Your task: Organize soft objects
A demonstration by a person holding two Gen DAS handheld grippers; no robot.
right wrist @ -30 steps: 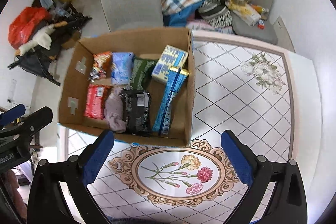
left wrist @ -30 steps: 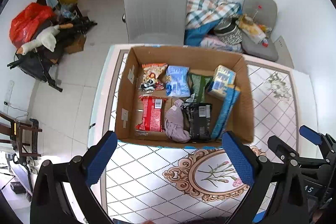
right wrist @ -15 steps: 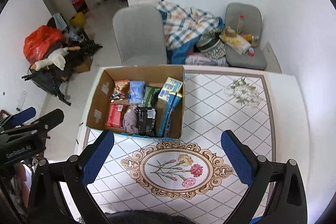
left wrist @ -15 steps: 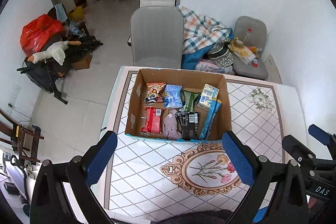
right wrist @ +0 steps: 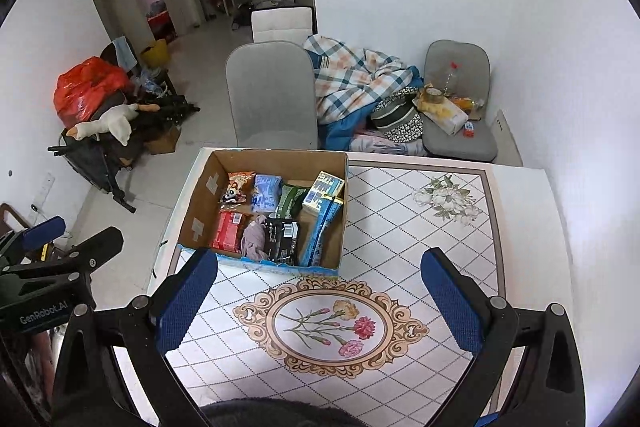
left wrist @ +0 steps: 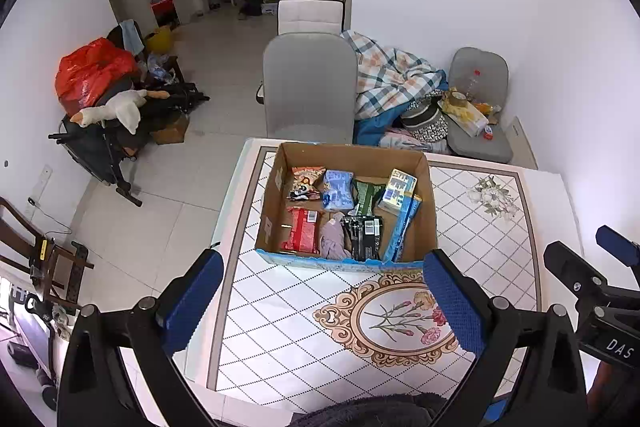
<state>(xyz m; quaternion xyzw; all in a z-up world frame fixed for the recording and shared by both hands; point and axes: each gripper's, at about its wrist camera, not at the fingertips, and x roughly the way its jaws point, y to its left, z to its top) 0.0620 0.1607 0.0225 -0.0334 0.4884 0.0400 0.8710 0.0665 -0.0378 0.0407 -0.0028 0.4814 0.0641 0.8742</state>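
Note:
An open cardboard box (left wrist: pixel 427 203) stands at the table's far left part; it also shows in the right wrist view (right wrist: pixel 200 195). Inside lie several snack packs, a red pack (left wrist: pixel 302 235), a black pack (left wrist: pixel 364 237), a blue-yellow carton (left wrist: pixel 397 185), a long blue box (left wrist: pixel 402 233) and a crumpled mauve cloth (left wrist: pixel 334 241), which also shows in the right wrist view (right wrist: pixel 254 237). My left gripper (left wrist: pixel 320 303) is open and empty, high above the table's near side. My right gripper (right wrist: pixel 320 301) is open and empty, also well back from the box.
The table (right wrist: pixel 420 247) has a white diamond-pattern cover with a flower medallion (right wrist: pixel 326 323). A grey chair (left wrist: pixel 310 83) stands behind the box. A plaid blanket pile (left wrist: pixel 394 83) and a second chair (left wrist: pixel 478 107) with clutter are at the back right. Floor clutter (left wrist: pixel 100 99) lies left.
Both grippers have pulled up and back from the box, which now looks smaller and farther. Both stay open and empty. The box contents have not moved.

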